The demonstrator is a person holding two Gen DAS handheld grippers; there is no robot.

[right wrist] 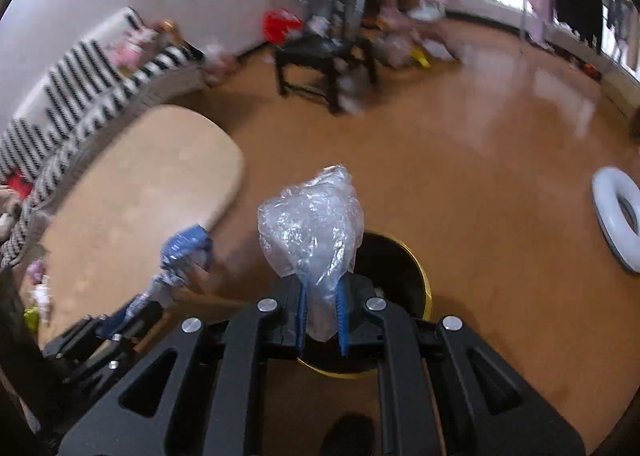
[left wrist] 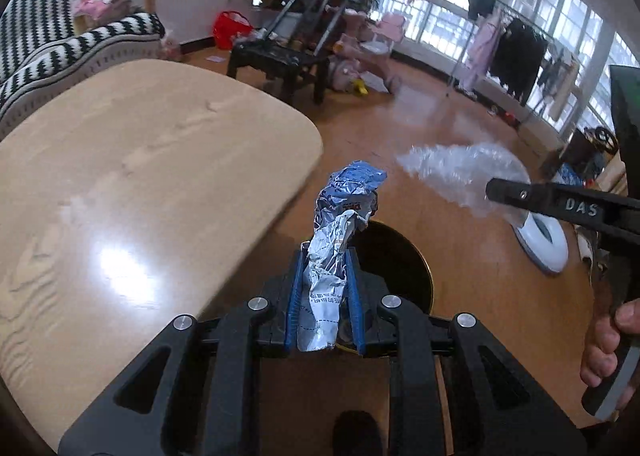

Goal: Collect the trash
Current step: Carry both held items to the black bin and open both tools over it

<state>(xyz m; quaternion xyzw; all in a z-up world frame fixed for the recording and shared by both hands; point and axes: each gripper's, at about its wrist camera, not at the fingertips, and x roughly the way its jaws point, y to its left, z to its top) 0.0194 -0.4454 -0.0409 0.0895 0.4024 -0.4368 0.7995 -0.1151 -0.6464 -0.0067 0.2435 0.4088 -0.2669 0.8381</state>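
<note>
My left gripper [left wrist: 325,256] is shut on a crumpled blue and silver foil wrapper [left wrist: 340,223], which sticks up past the blue pads. Below it on the floor stands a round black bin with a gold rim [left wrist: 404,272]. My right gripper [right wrist: 323,288] is shut on a crumpled clear plastic bag [right wrist: 310,228], held over the same bin [right wrist: 400,268]. In the left wrist view the right gripper's finger [left wrist: 532,195] comes in from the right with the clear bag [left wrist: 460,175] ahead of it. In the right wrist view the left gripper [right wrist: 132,308] and foil wrapper [right wrist: 184,256] show blurred at lower left.
A light wooden table [left wrist: 132,183] lies left of the bin, its rounded edge close by. A black-and-white patterned sofa [left wrist: 72,43] stands behind it. A black chair [left wrist: 288,59] and a clothes rack [left wrist: 516,51] stand farther off. A white ring-shaped object [right wrist: 616,215] lies on the wooden floor at right.
</note>
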